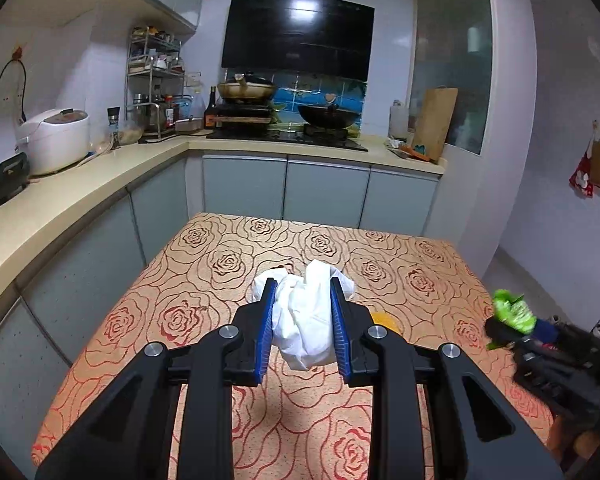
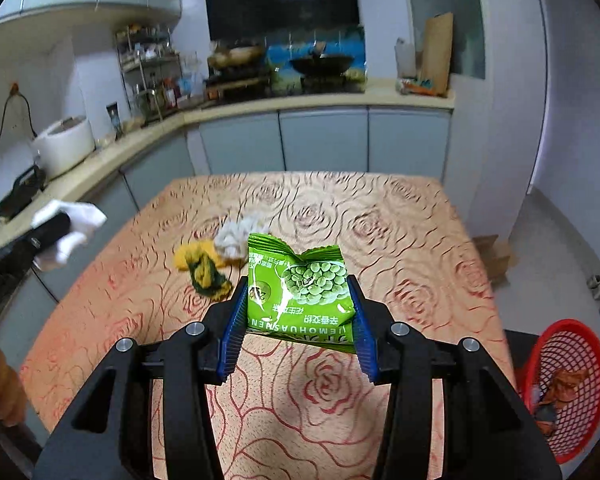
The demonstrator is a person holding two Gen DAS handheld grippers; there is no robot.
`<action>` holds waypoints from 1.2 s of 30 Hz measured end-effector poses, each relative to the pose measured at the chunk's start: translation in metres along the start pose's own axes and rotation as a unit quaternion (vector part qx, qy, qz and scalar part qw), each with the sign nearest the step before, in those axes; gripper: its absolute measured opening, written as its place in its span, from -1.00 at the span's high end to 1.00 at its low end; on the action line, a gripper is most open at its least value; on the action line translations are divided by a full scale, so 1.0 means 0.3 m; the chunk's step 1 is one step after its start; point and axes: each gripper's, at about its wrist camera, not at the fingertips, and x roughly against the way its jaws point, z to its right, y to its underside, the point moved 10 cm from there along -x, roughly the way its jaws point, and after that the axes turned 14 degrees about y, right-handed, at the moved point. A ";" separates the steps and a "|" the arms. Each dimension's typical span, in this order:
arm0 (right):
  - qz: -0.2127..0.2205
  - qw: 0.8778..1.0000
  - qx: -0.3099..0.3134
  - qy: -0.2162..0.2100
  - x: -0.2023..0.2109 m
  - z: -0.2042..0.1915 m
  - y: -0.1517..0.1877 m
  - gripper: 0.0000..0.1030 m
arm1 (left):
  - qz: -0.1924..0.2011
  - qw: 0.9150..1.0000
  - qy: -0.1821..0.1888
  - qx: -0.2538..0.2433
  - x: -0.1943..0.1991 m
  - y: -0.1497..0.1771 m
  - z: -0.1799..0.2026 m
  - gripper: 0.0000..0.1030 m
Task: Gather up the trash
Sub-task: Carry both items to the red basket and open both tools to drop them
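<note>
My left gripper (image 1: 303, 292) is shut on a crumpled white tissue (image 1: 306, 320) and holds it above the rose-patterned table (image 1: 204, 280). My right gripper (image 2: 298, 284) is shut on a green snack packet (image 2: 304, 288), held above the table (image 2: 400, 240). That packet also shows at the right of the left wrist view (image 1: 514, 310). The left gripper with its tissue (image 2: 70, 232) shows at the left of the right wrist view. A yellow and green wrapper (image 2: 202, 266) and a second white tissue wad (image 2: 238, 236) lie on the table.
A red mesh basket (image 2: 568, 384) with brown scraps in it stands low at the table's right. A cardboard box (image 2: 494, 256) sits on the floor beyond it. A kitchen counter (image 1: 100, 176) with a rice cooker (image 1: 54, 140) runs along the left and back.
</note>
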 end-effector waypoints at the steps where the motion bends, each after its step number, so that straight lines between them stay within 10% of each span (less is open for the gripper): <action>1: 0.006 1.000 -0.003 0.003 0.016 0.022 -0.012 0.12 | 0.001 1.000 0.002 -0.003 0.001 0.000 0.009 0.53; 36: 0.069 0.987 -0.096 0.109 0.265 0.635 -0.051 0.12 | -0.019 0.984 0.153 -0.087 -0.100 0.040 0.626 0.53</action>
